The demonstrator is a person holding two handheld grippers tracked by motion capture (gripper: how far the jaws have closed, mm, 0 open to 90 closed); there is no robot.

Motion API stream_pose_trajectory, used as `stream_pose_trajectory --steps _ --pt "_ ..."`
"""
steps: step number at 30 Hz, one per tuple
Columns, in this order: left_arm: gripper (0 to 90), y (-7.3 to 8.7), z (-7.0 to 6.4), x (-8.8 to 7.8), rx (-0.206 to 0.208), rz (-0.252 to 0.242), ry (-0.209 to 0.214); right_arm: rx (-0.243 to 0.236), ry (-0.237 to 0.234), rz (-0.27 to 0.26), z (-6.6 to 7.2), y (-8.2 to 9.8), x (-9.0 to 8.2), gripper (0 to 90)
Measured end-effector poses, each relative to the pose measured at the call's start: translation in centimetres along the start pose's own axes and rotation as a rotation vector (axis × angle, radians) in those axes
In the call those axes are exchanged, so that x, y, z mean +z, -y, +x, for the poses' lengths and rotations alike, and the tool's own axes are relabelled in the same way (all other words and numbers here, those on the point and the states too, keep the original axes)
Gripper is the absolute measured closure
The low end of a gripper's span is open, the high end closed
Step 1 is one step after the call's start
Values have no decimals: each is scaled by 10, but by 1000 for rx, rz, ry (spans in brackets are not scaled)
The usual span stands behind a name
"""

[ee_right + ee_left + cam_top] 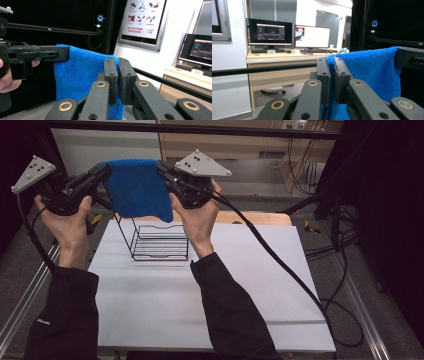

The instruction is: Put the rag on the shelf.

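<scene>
While both grippers — left gripper (102,171), right gripper (162,169) — pinch the blue towel (137,187) aloft, we judge lowering onto the wire rack (160,242), at 6 o'clock below, comes next.

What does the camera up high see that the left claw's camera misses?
The high view alone shows the black wire rack standing on the white table, below the hanging cloth, and the person's dark sleeves. The left gripper view alone shows two computer monitors on a wooden desk. Both share the blue terry cloth, pinched at one top corner by the left claw and at the other by the right claw.
</scene>
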State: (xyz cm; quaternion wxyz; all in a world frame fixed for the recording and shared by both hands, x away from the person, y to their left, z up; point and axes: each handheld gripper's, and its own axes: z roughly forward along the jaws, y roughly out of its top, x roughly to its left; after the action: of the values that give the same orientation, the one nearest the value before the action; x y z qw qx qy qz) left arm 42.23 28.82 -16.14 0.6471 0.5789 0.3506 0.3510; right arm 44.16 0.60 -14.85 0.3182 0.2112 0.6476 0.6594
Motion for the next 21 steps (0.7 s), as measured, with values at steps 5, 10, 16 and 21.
stream_pose_trajectory --steps 5,10,16,21 --pt "848 -4 7 6 -10 -9 1 -6 6 -1 -3 -5 8 866" --pt "848 -8 13 14 -16 -14 -2 -7 13 -3 -7 -7 15 866" --pt "848 -9 18 27 -24 -15 -2 -5 20 5 -17 -8 24 866" --pt "848 -8 25 37 -33 -5 -7 -25 33 17 -23 -9 32 866"
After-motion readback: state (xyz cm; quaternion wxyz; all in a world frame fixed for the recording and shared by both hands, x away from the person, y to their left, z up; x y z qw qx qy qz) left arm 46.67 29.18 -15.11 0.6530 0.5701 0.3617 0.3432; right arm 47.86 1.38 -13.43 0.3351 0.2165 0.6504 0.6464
